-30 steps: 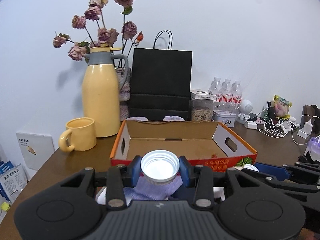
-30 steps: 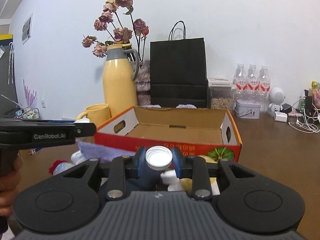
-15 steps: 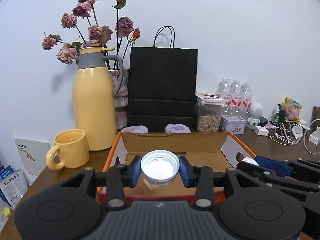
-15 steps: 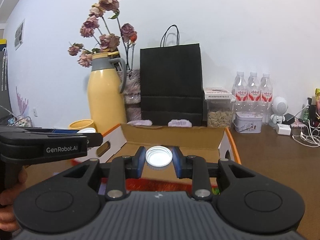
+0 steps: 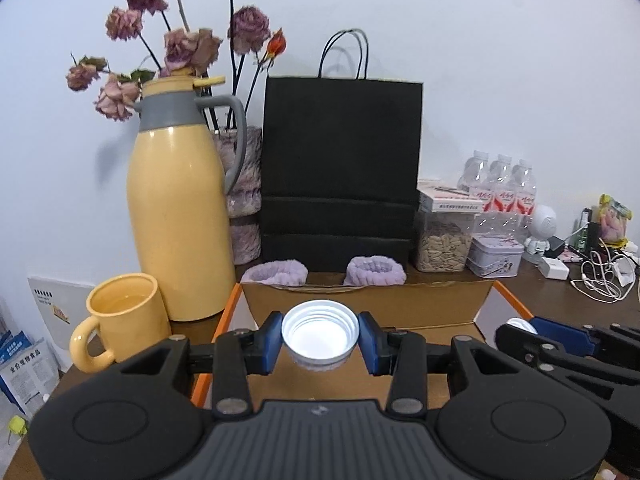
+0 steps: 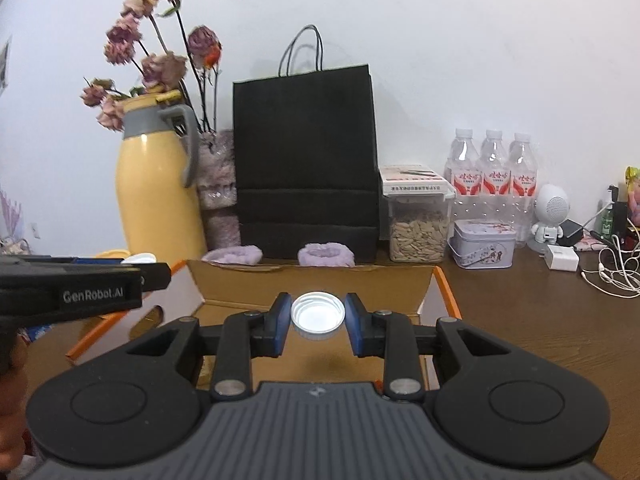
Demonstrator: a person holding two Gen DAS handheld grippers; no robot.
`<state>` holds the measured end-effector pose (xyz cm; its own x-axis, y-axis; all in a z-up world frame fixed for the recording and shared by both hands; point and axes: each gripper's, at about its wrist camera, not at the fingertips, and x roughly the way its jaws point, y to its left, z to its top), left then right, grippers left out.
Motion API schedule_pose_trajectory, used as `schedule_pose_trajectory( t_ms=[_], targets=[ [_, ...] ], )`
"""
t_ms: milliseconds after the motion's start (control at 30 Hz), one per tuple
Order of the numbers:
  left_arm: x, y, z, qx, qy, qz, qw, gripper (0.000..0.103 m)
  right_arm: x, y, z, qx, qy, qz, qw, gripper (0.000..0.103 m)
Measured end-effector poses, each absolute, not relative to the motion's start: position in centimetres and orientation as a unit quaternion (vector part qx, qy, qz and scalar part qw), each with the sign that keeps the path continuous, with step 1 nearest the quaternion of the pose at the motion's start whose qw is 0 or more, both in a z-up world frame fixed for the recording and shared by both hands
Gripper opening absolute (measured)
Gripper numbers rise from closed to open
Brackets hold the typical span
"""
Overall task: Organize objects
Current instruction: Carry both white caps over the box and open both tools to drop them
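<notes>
Centrally in the left wrist view, the left gripper [image 5: 320,340] pinches a white threaded cap [image 5: 320,336] between its blue pads [image 5: 270,340], the jaws narrowed to the cap's width and touching its rim on both sides; the open side of the cap faces the camera. Likewise, the right gripper [image 6: 318,318] clamps a smaller white cap [image 6: 318,316] between its own blue pads [image 6: 282,320], the jaws drawn in slightly closer. Both caps are held above the interior of an open cardboard box [image 5: 368,300] with orange edges, which rests on a brown table [image 6: 540,320]. The right gripper appears at the right edge of the left view, just beside the box's right wall. Behind the box lie two purple fluffy bands [image 5: 276,272], and behind those stands a black paper bag [image 5: 340,168]. A yellow thermos jug [image 5: 180,208] and a yellow mug [image 5: 120,328] stand left of the box. A seed container [image 6: 418,220], a small tin [image 6: 482,244] and three water bottles [image 6: 492,164] stand to the right.
</notes>
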<state>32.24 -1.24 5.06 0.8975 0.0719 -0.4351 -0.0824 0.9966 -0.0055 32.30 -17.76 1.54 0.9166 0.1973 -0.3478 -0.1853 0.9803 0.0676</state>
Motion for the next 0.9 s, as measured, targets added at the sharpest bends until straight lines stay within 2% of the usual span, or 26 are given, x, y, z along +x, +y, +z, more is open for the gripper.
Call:
schedule_pose_trajectory(
  t_ms=[467,500,533,567,600,700,733,900],
  targets=[
    [34.6,-0.4,3.3,-0.006,0.262,0.050,0.964,0.039,34.2,-18.0,0.0,0.016,0.218,0.081,0.973,0.030],
    [34.6,-0.5,3.3,-0.005,0.262,0.050,0.964,0.046,34.2,-18.0,0.0,0.016,0.221,0.080,0.972,0.033],
    [34.5,-0.5,3.3,-0.005,0.262,0.050,0.964,0.056,34.2,-18.1,0.0,0.015,0.224,0.078,0.971,0.047],
    [34.5,-0.5,3.4,-0.006,0.262,0.050,0.964,0.085,34.3,-18.2,0.0,0.016,0.227,0.074,0.971,0.057],
    [34.5,-0.4,3.4,-0.008,0.261,0.051,0.964,0.102,34.2,-18.3,0.0,0.018,0.226,0.072,0.971,0.077],
    [34.3,-0.2,3.6,-0.014,0.253,0.059,0.966,0.103,33.9,-18.5,0.2,0.017,0.221,0.070,0.973,0.099],
    [34.4,-0.1,3.6,-0.017,0.255,0.060,0.965,0.103,33.8,-18.6,0.3,0.017,0.218,0.069,0.973,0.103],
    [34.3,0.0,3.7,-0.019,0.255,0.061,0.965,0.103,33.5,-18.7,0.3,0.015,0.214,0.064,0.975,0.103]
  ],
)
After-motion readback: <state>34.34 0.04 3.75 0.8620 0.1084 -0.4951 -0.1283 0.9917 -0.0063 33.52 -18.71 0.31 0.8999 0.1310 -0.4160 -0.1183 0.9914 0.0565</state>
